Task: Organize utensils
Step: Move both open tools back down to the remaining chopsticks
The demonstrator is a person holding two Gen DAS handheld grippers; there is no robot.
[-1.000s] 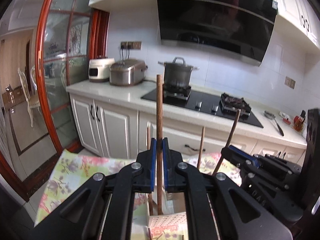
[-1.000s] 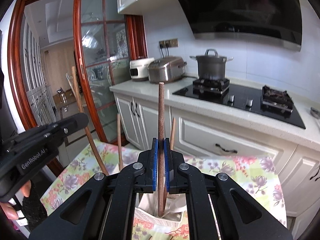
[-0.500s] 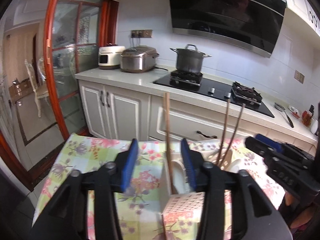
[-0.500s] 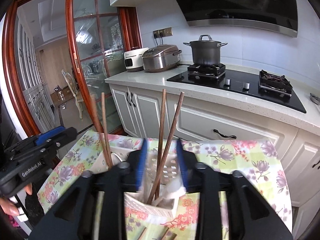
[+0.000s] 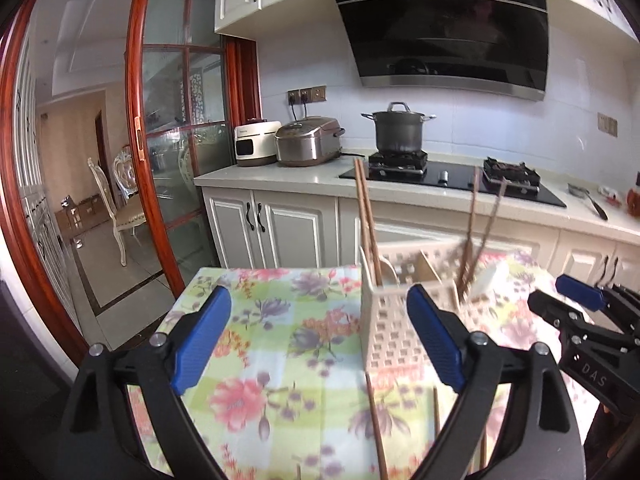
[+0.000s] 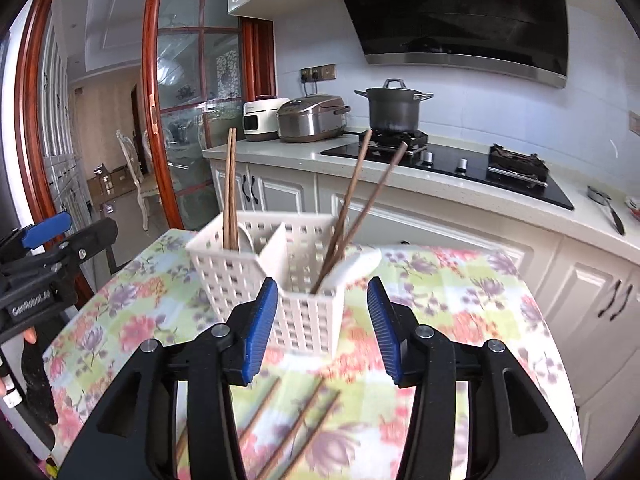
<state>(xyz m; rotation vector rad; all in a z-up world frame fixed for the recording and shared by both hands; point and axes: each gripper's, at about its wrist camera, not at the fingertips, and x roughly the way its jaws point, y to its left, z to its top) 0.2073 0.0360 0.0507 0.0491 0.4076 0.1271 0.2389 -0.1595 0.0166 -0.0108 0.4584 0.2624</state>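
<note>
Left wrist view: the left gripper (image 5: 318,334) has its jaws opening, wide apart and empty, only the floral tablecloth (image 5: 272,344) between them. The white caddy (image 5: 394,320) stands just ahead, partly behind the right-hand blue pad. Two chopsticks (image 5: 366,224) stand near upright in its left compartment; another blurred pair (image 5: 476,236) leans in the right one.

Right wrist view: the right gripper (image 6: 322,330) is opening, nothing gripped, the caddy's (image 6: 248,272) near corner between the pads. One loose chopstick (image 6: 260,412) lies flat below, pointing away and rightward.
</note>
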